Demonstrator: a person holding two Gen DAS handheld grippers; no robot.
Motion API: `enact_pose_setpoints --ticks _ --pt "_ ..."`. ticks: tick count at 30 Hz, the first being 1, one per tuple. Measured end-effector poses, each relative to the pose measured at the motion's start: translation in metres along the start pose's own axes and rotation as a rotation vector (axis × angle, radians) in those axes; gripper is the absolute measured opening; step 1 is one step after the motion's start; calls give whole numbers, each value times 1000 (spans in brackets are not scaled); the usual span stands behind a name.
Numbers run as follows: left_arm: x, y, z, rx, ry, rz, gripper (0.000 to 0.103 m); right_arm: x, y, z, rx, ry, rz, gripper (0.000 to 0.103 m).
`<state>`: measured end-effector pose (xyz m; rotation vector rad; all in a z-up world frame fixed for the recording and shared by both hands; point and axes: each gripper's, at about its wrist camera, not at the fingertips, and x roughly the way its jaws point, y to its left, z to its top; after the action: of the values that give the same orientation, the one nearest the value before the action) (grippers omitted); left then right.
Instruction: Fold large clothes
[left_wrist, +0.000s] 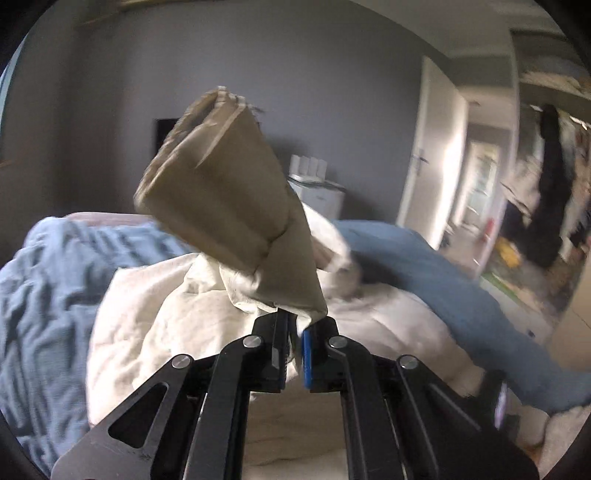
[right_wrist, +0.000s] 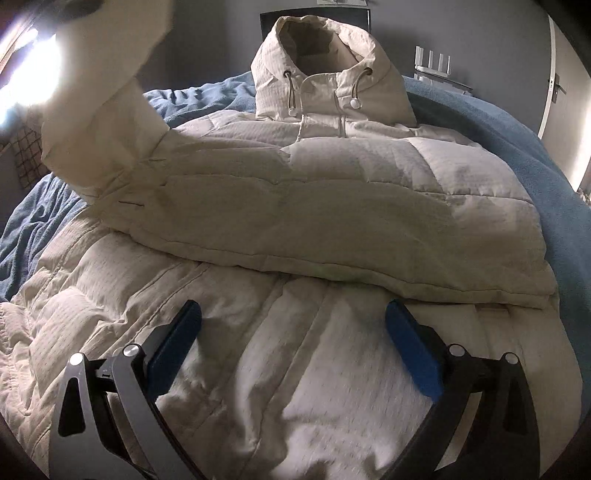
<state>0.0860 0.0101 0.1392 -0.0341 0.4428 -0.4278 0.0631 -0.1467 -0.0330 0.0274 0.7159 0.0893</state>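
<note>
Black fingers (left_wrist: 284, 332) of the left gripper (left_wrist: 295, 334) are seen clamped on the cuff end of a sleeve (left_wrist: 229, 206), which is held lifted above the bed (left_wrist: 48, 280). Further right, the cream padded jacket (right_wrist: 332, 206) is spread across the blue blanket (right_wrist: 535, 147), hood (right_wrist: 328, 59) farthest off. Over its lower front the right gripper (right_wrist: 293, 349) is held with its blue-padded fingers wide apart, nothing gripped. Soft, bulky, springy padding is judged likely; hems and cuffs would be best pinched.

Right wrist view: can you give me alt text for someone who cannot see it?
A cream hooded puffer jacket lies on a blue blanket, one sleeve lifted at upper left. The right gripper hovers over its lower part, jaws open and holding nothing.
</note>
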Motion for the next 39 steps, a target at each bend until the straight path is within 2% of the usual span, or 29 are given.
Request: enact_pose_setpoints --ticks 4,6,8,12,14,15,20,21,27,30,32,34,37,39 --pt "32 -47 -15 60 83 -106 6 1 -2 -1 7 0 15 96" --pt "52 -58 -25 91 129 -126 6 2 -2 -1 8 0 22 96" --pt "76 -64 -35 89 185 -149 6 3 -3 -2 12 -1 32 96" --pt "107 -55 -61 15 301 -177 6 5 -7 -2 23 -5 54 96" --pt "115 -47 -70 2 340 -162 8 6 -8 -3 24 -8 60 96" --pt "116 -42 -73 -10 353 -159 10 7 -9 -3 26 -8 64 96" --pt "94 -24 -76 -114 359 -161 58 9 -11 -3 33 -6 78 96" --pt "87 -22 -77 -117 356 -157 60 9 -11 -3 33 -6 79 96" --pt "44 3 -69 -117 334 -71 68 9 -12 -3 37 -3 83 96" --pt "22 25 -72 -144 330 -4 69 8 -13 -2 41 3 89 96" --pt "11 41 -80 -141 337 70 70 7 -15 -1 49 6 100 96" --pt "9 56 -91 -143 357 132 70 5 -18 -2 67 8 120 96" --pt "16 75 -103 -195 381 162 70 -3 -29 -1 121 1 147 96" --pt "21 79 -107 -186 389 178 70 -12 -39 0 161 -3 144 96"
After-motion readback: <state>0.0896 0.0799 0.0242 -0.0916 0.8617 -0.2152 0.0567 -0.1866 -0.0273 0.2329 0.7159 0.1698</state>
